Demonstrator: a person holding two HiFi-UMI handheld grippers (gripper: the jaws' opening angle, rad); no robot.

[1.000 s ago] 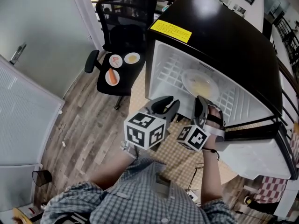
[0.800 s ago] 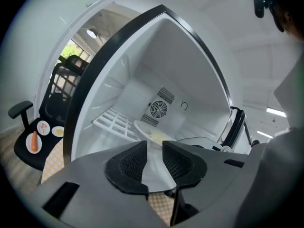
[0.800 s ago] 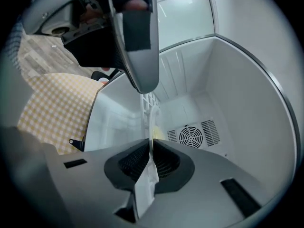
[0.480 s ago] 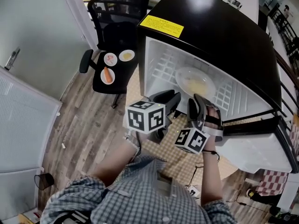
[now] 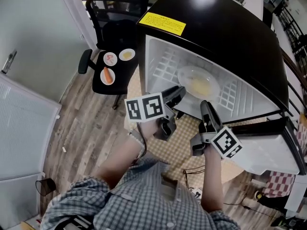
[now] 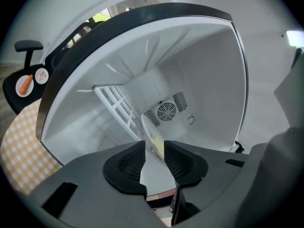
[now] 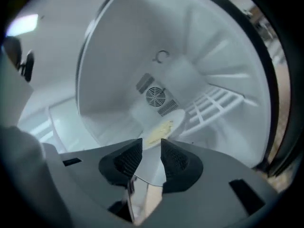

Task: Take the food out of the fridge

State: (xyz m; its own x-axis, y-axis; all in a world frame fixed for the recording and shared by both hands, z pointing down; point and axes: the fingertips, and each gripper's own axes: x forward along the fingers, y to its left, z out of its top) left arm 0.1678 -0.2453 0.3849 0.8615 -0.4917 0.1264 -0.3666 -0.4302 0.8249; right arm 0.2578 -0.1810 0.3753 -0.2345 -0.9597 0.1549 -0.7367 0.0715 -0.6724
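Left claw (image 6: 154, 148) & right claw (image 7: 152, 146) just opened, empty, before fridge (image 5: 216, 28) w/ plate (image 5: 199, 80) inside; chair (image 5: 115, 32) w/ 3 dishes (image 5: 109, 74) nearby.

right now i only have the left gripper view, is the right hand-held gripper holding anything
Observer: No. The right hand-held gripper is empty. Its jaws have just been opening and stand apart, aimed into the fridge.
Operator: that thin edge straight ahead of me, what is it
Observer: A round plate lying on the white wire shelf, seen from above in the head view, with pale yellow food on it.
Operator: and how many plates on the chair
Observer: Three small plates sit on the seat of the black chair, one of them with an orange piece on it.
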